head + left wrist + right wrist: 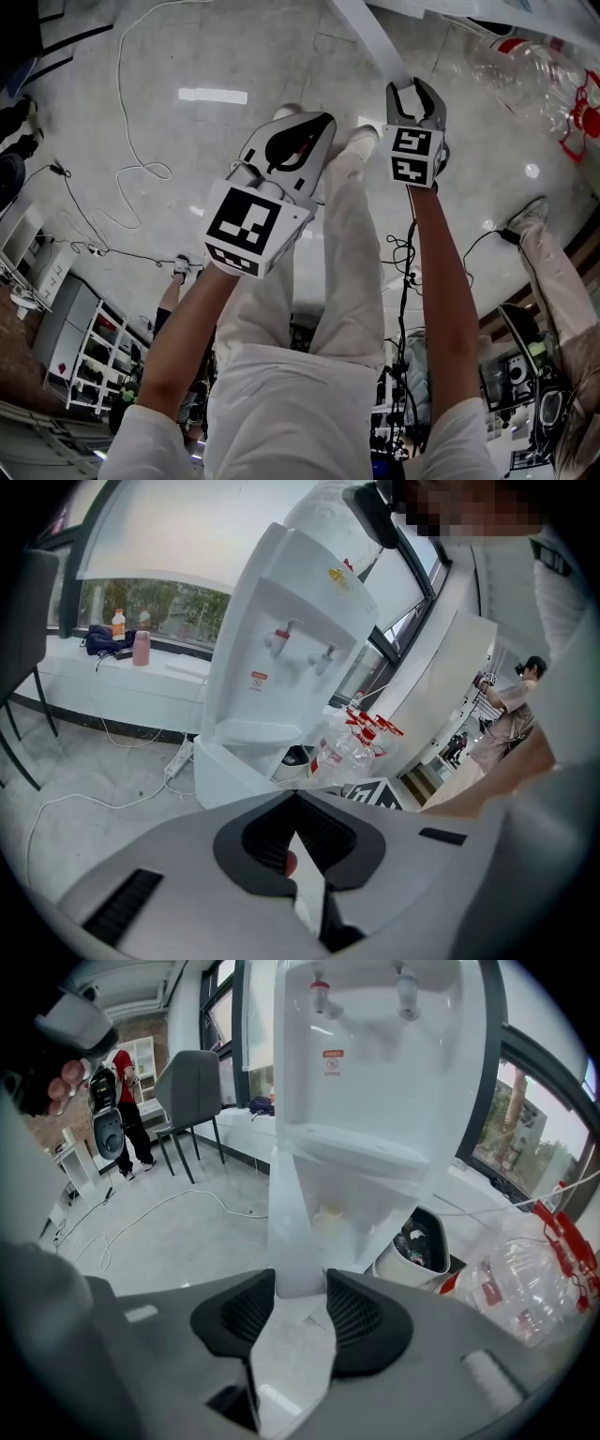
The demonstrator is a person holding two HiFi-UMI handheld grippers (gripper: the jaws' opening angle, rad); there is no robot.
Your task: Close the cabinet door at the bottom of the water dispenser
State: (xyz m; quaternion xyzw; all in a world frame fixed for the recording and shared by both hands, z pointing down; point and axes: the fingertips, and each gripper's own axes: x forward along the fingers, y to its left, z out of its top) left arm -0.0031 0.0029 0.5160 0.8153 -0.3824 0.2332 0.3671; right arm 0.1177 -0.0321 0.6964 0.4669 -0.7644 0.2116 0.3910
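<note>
left gripper (296, 792) low in frame, jaw tips together, nothing btwn them. past it the white water dispenser (291, 658), bottom cabinet door (220, 775) swung open. clear bottles (352, 747) w/ red caps just beside it on the right; power strip (178, 758) on the floor (94, 771) to its left.

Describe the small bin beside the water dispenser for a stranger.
Find the tall white water dispenser. On the floor just right of its base stands a small white bin. Unlike the clear, red-capped bottles beside it, it is opaque with a dark inside.
</note>
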